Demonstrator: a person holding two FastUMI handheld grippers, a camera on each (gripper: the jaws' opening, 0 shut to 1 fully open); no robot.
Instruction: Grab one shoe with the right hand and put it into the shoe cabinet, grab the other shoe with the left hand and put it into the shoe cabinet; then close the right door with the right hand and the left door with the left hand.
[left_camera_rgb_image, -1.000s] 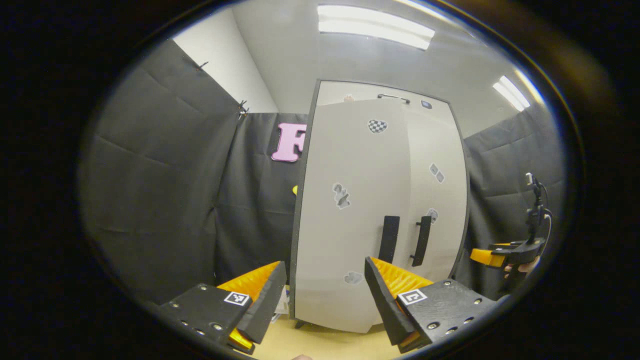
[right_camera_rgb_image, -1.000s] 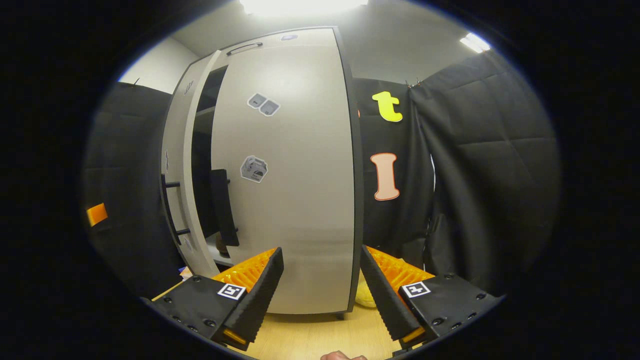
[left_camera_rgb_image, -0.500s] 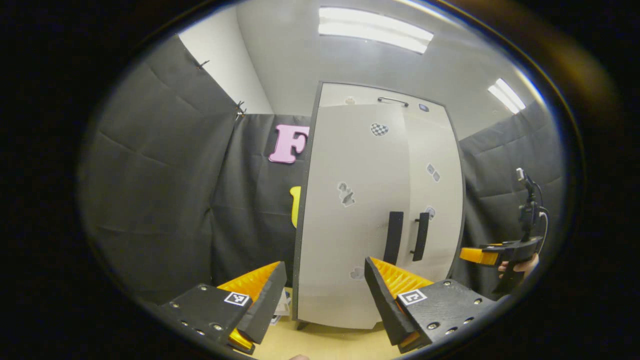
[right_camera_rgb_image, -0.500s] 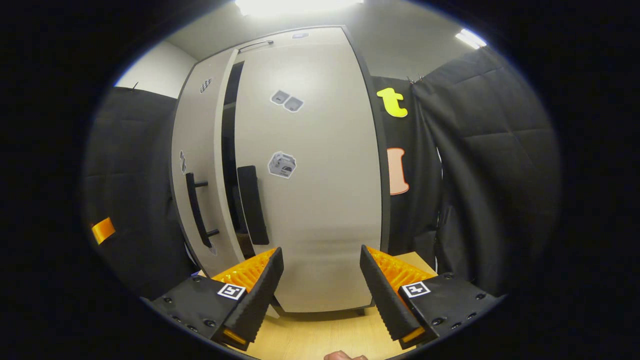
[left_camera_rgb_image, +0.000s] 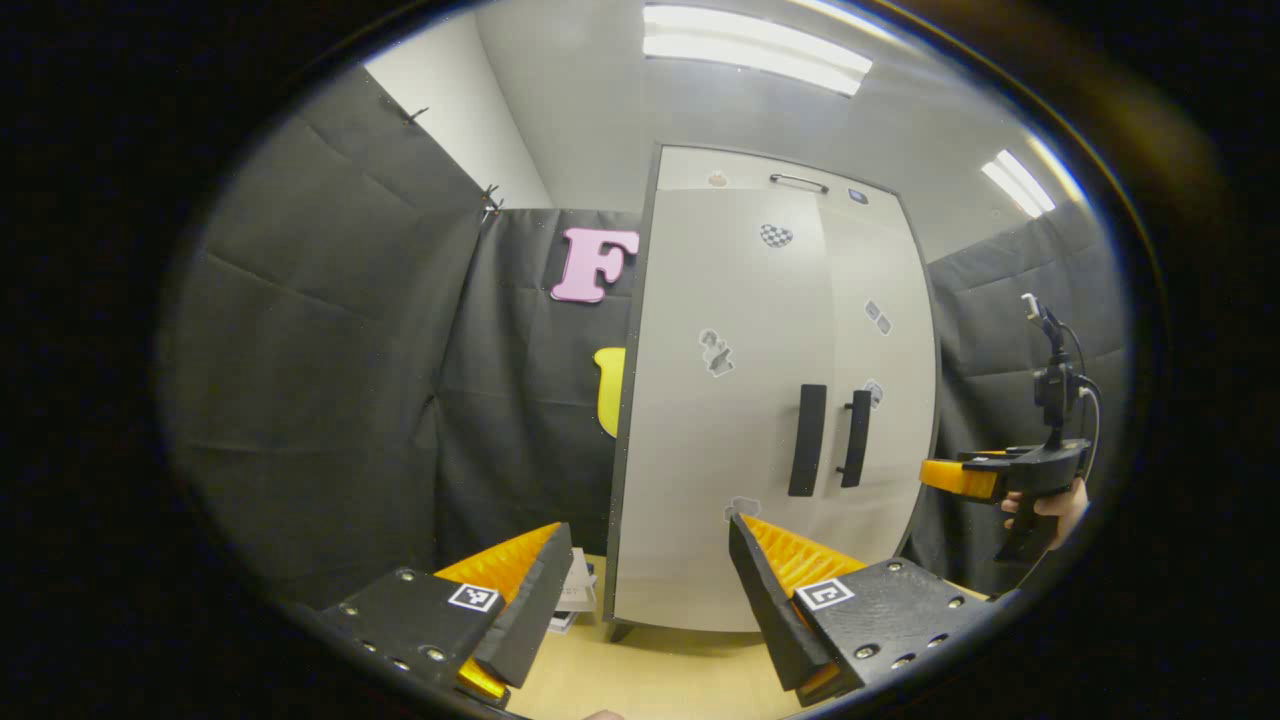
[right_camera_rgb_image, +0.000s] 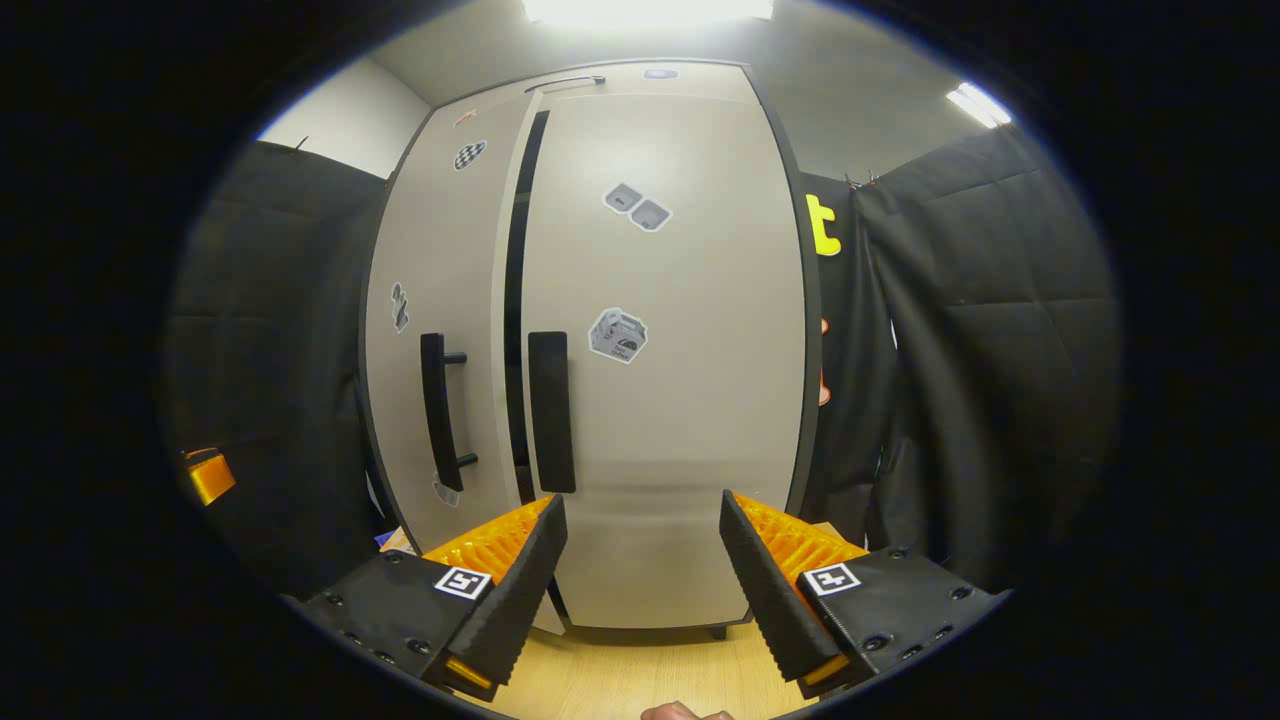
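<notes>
Since a second ago the left door (right_camera_rgb_image: 435, 330) has swung nearly flush with the right door (right_camera_rgb_image: 665, 400), leaving a thin dark gap (shoes presumably inside the cabinet (left_camera_rgb_image: 770, 400)). Left hand-held gripper (left_camera_rgb_image: 640, 600) and right hand-held gripper (right_camera_rgb_image: 640, 590) both gape wide, empty; the task looks almost done.

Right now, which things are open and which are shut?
Left door: almost shut, a dark gap beside it.
Right door: shut.
Shoe cabinet: nearly closed, nothing inside visible.
Left tool: open, empty.
Right tool: open, empty.
</notes>
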